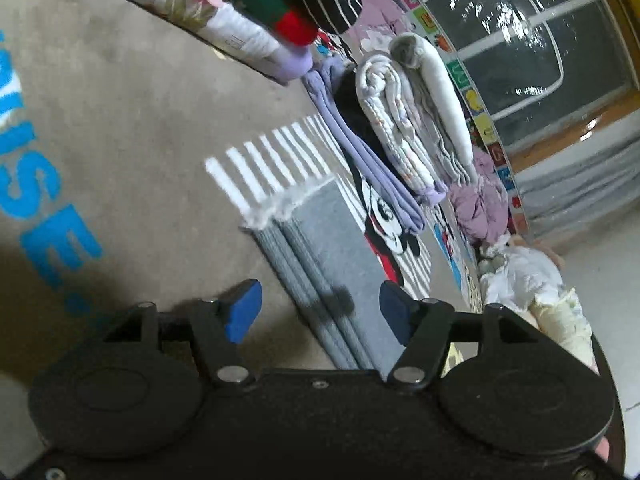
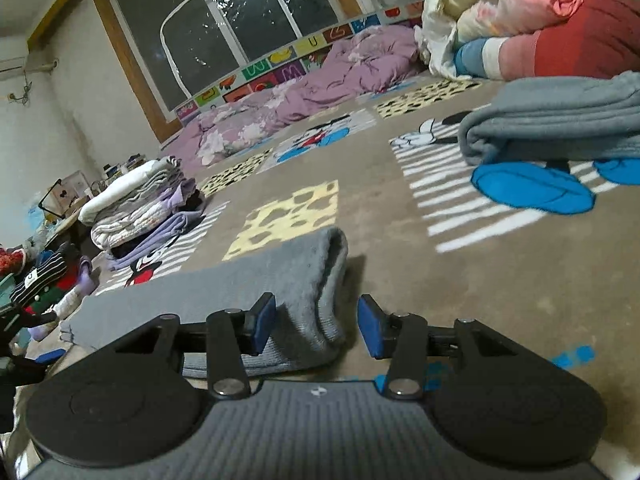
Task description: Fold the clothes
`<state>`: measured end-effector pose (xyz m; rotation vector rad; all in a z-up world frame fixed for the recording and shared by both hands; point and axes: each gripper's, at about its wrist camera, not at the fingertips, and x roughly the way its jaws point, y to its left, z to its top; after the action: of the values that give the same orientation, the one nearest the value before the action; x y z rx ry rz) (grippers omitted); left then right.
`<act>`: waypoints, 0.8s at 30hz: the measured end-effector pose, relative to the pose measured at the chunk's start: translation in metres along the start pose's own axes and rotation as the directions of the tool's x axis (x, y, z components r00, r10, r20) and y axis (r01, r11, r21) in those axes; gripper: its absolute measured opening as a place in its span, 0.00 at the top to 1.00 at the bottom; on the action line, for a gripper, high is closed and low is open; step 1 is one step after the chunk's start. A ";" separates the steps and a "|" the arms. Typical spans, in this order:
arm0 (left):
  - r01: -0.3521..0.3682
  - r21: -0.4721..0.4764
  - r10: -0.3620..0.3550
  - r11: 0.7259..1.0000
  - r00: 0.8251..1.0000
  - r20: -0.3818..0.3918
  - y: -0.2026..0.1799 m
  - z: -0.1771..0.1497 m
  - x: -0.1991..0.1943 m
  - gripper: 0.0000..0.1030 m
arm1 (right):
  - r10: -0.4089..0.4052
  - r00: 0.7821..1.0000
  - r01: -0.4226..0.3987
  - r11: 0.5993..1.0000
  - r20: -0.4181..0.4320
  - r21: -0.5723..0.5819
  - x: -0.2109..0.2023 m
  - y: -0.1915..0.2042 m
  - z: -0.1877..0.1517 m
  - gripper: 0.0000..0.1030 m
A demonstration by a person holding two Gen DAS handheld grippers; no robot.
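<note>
A grey knitted garment (image 1: 340, 256), folded into a long strip, lies flat on the brown cartoon-print carpet (image 1: 132, 140). In the left wrist view my left gripper (image 1: 318, 312) stands open just over the strip's near end. Its blue pads (image 1: 242, 312) are wide apart and touch nothing. In the right wrist view the garment's folded end (image 2: 308, 276) lies between the fingers of my right gripper (image 2: 316, 326). The left pad (image 2: 262, 324) is against the cloth, while a gap shows at the right pad, so this gripper is open.
A stack of folded clothes (image 1: 404, 120) (image 2: 136, 204) sits beyond the garment. A second pile with striped, green and lilac pieces (image 1: 248, 12) lies nearby. A folded grey blanket (image 2: 560, 120), a purple quilt (image 2: 320, 80) and heaped bedding (image 2: 540, 12) lie under the window.
</note>
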<state>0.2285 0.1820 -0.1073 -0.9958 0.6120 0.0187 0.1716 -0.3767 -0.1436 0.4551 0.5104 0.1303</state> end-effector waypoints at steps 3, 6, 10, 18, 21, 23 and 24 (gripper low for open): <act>-0.010 0.004 0.010 1.000 1.000 0.019 0.000 0.002 0.008 0.37 | -0.003 0.999 0.003 1.000 -0.032 0.004 0.008 -0.001 -0.002 0.51; -0.029 0.022 0.028 0.999 0.999 0.040 -0.005 0.004 0.016 0.37 | -0.005 0.999 0.005 1.000 -0.045 -0.004 0.013 0.000 -0.002 0.50; -0.070 0.059 0.066 0.996 0.995 0.072 -0.012 0.001 0.022 0.44 | 0.002 0.999 -0.002 1.000 -0.050 0.002 0.015 -0.003 -0.003 0.50; 0.018 0.112 -0.029 0.994 0.995 0.100 -0.019 -0.005 0.011 0.82 | 0.026 0.998 -0.024 0.999 -0.055 0.036 0.016 -0.009 0.001 0.50; 0.055 0.227 -0.086 0.972 0.988 0.130 -0.051 -0.014 -0.006 0.83 | 0.049 0.997 -0.045 0.996 -0.057 0.075 0.015 -0.016 0.002 0.50; 0.062 0.322 -0.115 0.945 0.982 0.148 -0.077 -0.025 -0.017 0.83 | 0.072 0.996 -0.066 0.991 -0.056 0.114 0.014 -0.021 0.004 0.50; 0.064 0.366 -0.129 0.928 0.980 0.155 -0.091 -0.032 -0.021 0.83 | 0.086 0.995 -0.078 0.987 -0.054 0.137 0.013 -0.025 0.005 0.50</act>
<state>0.2215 0.1119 -0.0387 -0.6573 0.3838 -0.0900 0.1860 -0.3976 -0.1565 0.6061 0.5618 0.1899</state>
